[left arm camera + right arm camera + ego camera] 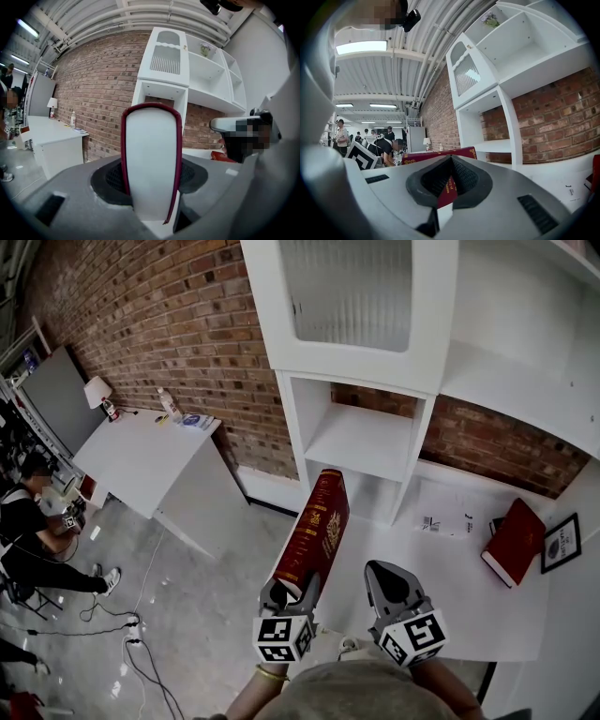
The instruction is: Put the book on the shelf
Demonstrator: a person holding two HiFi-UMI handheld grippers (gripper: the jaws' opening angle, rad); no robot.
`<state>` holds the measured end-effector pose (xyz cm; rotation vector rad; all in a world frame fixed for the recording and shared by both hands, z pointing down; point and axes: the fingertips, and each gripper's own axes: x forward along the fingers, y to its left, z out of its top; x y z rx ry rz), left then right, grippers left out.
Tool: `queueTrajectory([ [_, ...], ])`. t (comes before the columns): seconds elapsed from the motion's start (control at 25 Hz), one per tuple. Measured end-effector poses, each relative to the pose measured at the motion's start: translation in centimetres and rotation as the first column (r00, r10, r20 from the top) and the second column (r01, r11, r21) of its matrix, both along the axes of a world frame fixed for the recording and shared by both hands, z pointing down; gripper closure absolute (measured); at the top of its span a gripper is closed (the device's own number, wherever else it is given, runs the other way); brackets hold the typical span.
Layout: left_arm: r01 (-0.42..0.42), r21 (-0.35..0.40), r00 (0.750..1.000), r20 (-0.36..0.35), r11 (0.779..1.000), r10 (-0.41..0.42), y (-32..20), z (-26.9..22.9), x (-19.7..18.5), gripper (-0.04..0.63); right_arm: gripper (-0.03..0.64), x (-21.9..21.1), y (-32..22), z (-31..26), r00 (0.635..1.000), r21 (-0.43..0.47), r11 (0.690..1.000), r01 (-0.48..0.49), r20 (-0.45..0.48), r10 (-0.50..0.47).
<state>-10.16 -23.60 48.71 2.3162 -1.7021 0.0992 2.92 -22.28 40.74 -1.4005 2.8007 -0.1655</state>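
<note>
A thick dark red book (314,531) with gold print stands tilted in the air in front of the white shelf unit (361,442). My left gripper (291,592) is shut on its lower end. In the left gripper view the book's white page edge (151,154) rises between the two dark pads (115,176), with the shelf's open compartments behind it. My right gripper (389,582) hangs just right of the book, apart from it, its jaw tips together and nothing held. In the right gripper view the book (431,155) shows past the closed tips of my right gripper (450,161).
On the white counter (450,568) below the shelves lie a second red book (514,542), a framed picture (561,542) and a printed sheet (441,512). A white desk (141,460) with a bottle (169,404) stands left by the brick wall. A person (37,521) sits far left.
</note>
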Motion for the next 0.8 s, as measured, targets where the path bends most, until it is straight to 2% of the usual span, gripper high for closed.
queueTrajectory([
  [0.8, 0.033, -0.015, 0.999, 0.027, 0.999, -0.033, -2.2, 1.8, 1.5, 0.356, 0.611, 1.6, -3.1, 0.8, 1.000, -0.006, 1.000, 0.030, 0.003, -0.030],
])
